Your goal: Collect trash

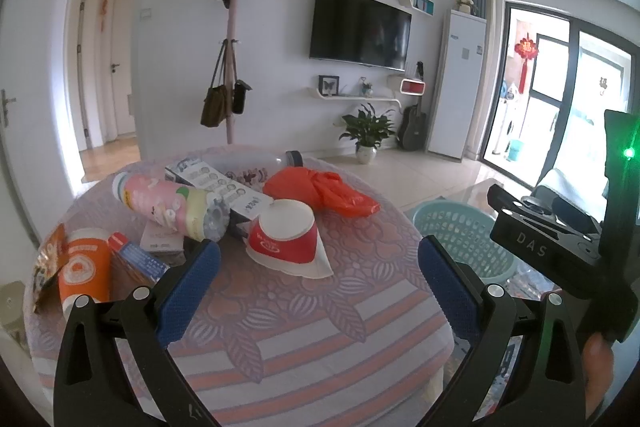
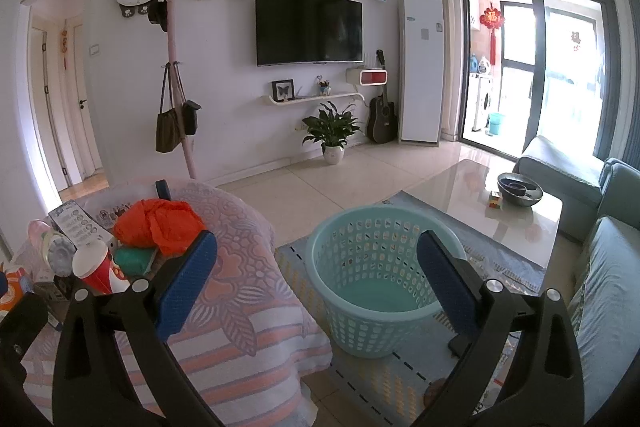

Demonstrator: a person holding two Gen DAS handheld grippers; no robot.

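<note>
Trash lies clustered on a low surface draped in a pink-and-lilac patterned cloth with orange stripes (image 1: pixel 280 311), occupying the lower centre and left of the left wrist view. At centre, a red-and-white paper cup (image 1: pixel 286 235) lies tipped on its side, mouth toward upper right, on a white paper scrap. Just behind it, right of centre, sits a crumpled orange plastic bag (image 1: pixel 320 189). To the cup's left, a pink-labelled clear plastic bottle (image 1: pixel 172 205) lies on its side across a flat printed carton (image 1: pixel 224 185); a second clear bottle with a dark cap (image 1: pixel 272 159) lies at the far edge. At lower left stand an orange-and-white tube-shaped container (image 1: pixel 84 267), a small red-and-blue packet (image 1: pixel 136 255) and a brown snack wrapper (image 1: pixel 50 263). The left gripper (image 1: pixel 320 283), with blue-padded fingers on black arms, is spread wide above the cloth, holding nothing, its left pad near the bottle. At right edge of this view the black body of the other tool appears, with a fingertip of a hand (image 1: pixel 598 351) below it. In the right wrist view the right gripper (image 2: pixel 318 279) is likewise spread wide and empty, framing a round pale-turquoise perforated plastic basket (image 2: pixel 380 267), which stands on a blue patterned rug (image 2: pixel 400 379) just right of the draped surface. Beyond, at right, are a glossy coffee table (image 2: pixel 472 187) bearing a dark bowl (image 2: pixel 520 189) and a grey-blue sofa (image 2: pixel 608 259); a wall-mounted television (image 2: pixel 308 29) fills upper centre.
</note>
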